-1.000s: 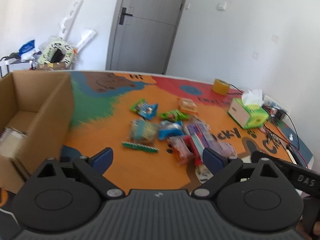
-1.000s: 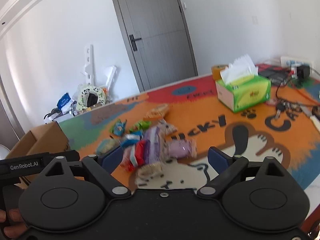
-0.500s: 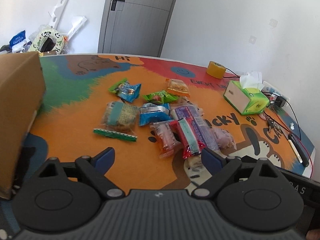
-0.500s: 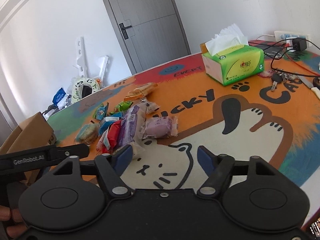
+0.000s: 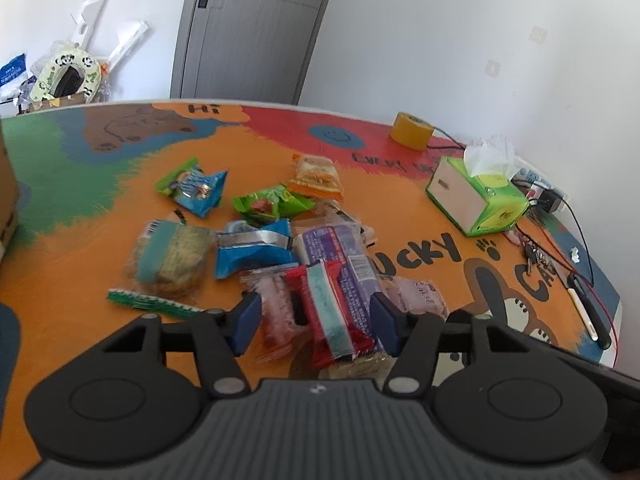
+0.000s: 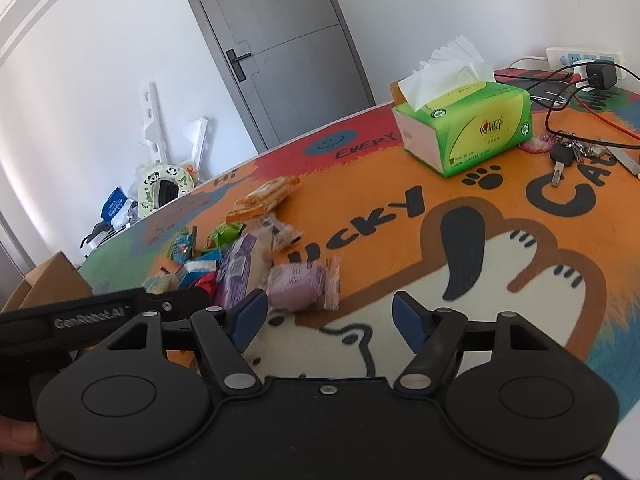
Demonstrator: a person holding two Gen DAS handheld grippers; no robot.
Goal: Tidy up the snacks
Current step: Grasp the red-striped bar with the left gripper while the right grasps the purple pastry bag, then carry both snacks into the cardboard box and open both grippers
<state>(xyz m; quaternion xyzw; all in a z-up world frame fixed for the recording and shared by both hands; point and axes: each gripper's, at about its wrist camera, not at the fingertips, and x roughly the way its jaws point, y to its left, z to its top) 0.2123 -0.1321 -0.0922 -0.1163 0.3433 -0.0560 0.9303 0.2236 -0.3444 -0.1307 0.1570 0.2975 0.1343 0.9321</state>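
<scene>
The left tongs [image 5: 314,322] sat low in the centre of the left wrist view, right over the near end of the snack pile [image 5: 276,248] on the bench [image 5: 80,248]. Their jaws had just been closing, and between the blue pads lay the red-wrapped bar [image 5: 334,316] with its pale green stripe, a pinkish clear packet [image 5: 276,312] to its left and the purple packet [image 5: 340,256] to its right. The pads stood just beside the wrappers (whether they actually pressed on anything I could not tell). Further up the frame lay a blue packet [image 5: 252,248], a rice-cake packet with a teal band [image 5: 172,256], a thin green strip [image 5: 150,302], a green packet [image 5: 272,204], a blue-and-green packet [image 5: 194,186] and an orange biscuit packet [image 5: 318,176]. A green tissue box [image 5: 476,200] stood at centre right, a yellow tape roll [image 5: 412,130] above it.

In the right wrist view the right tongs [image 6: 326,322] hung at lower centre, jaws part-way apart with nothing between them but the cartoon mat. They had been closing a moment before. A lilac packet [image 6: 300,286] lay just above their left pad, at the right edge of the pile. The left device's black arm [image 6: 100,316] reached in from the left edge, and a cardboard box [image 6: 48,284] showed at far left. Keys [image 6: 564,152] and cables lay at upper right, beside the tissue box.
</scene>
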